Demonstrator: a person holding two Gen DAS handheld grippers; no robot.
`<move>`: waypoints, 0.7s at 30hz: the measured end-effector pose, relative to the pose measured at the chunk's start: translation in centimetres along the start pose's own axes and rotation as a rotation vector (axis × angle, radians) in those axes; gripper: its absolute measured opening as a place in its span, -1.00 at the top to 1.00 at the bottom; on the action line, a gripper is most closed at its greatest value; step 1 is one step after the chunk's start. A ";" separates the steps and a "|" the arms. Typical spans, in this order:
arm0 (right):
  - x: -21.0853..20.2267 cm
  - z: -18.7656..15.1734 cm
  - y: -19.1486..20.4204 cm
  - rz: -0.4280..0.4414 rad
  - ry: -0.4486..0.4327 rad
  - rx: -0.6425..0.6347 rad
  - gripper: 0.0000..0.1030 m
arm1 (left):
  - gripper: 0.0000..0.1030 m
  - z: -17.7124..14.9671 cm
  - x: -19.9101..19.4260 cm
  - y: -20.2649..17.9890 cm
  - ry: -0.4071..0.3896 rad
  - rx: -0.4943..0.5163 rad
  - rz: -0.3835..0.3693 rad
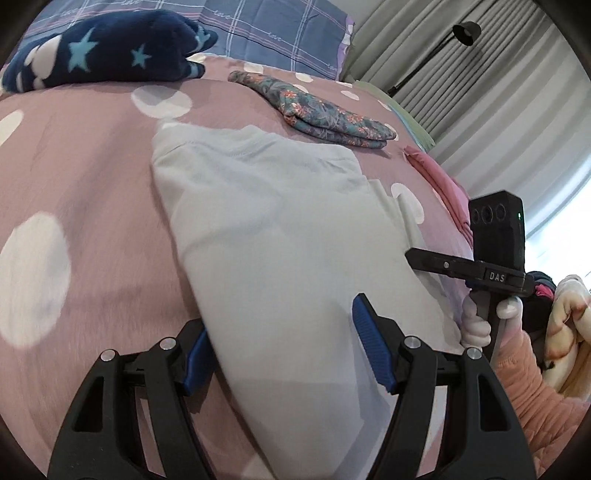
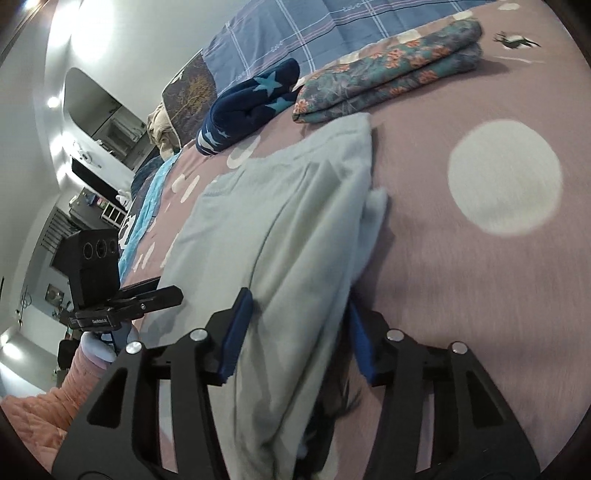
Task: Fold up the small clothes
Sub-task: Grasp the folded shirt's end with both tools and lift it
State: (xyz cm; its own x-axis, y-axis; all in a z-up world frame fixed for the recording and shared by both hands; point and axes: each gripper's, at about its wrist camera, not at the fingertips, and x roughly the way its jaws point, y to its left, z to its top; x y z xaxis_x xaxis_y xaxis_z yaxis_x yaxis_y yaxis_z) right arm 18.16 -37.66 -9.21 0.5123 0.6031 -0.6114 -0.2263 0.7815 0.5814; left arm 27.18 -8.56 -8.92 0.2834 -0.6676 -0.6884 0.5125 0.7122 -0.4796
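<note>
Shirt [image 1: 280,229] between both grippers; right gripper [image 1: 417,254] labelled "DAS"

You are looking at a mauve bedspread [image 1: 92,155] with white dots, lying under a navy star-print blanket [image 1: 107,48] bunched near blue plaid pillows [image 1: 280,29]. Grey curtains [image 1: 491,96] are hanging behind a black floor lamp [image 1: 466,33].

Pale blue shirt [image 1: 280,229], pink white-dotted bedspread [image 1: 85,155], teal floral cloth [image 1: 325,110], navy star-print blanket [image 1: 107,51]
</note>
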 end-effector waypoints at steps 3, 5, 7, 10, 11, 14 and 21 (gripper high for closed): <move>0.5 0.9 -0.1 0.008 0.008 -0.017 0.02 | -0.34 0.6 0.5 -0.2 0.003 0.025 0.007; 0.8 1.2 -0.1 0.012 0.012 -0.022 0.02 | -0.34 0.9 0.8 -0.2 0.003 0.036 0.006; 1.1 1.6 -0.1 0.015 0.017 -0.033 0.02 | -0.34 1.2 0.9 0.0 0.005 0.040 -0.001; 1.6 2.0 0.1 0.011 0.016 -0.045 0.02 | -0.34 1.6 1.2 0.2 0.009 0.045 -0.012; 1.7 2.1 0.2 0.009 0.014 -0.049 0.03 | -0.34 1.7 1.3 0.2 0.011 0.049 -0.013; 2.2 2.5 0.5 -0.009 0.004 -0.061 0.07 | -0.34 2.0 1.6 0.0 0.017 0.070 -0.002; 1.7 2.0 3.6 -0.159 -0.061 -0.131 0.63 | 0.44 2.4 1.0 -0.6 0.011 0.116 0.070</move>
State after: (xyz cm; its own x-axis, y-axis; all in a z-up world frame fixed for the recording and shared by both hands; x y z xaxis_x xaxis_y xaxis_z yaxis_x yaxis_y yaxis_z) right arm 19.82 -34.16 -7.07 0.5984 0.4626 -0.6542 -0.2419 0.8827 0.4029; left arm 29.13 -10.21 -8.01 0.3131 -0.6145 -0.7241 0.5825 0.7265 -0.3647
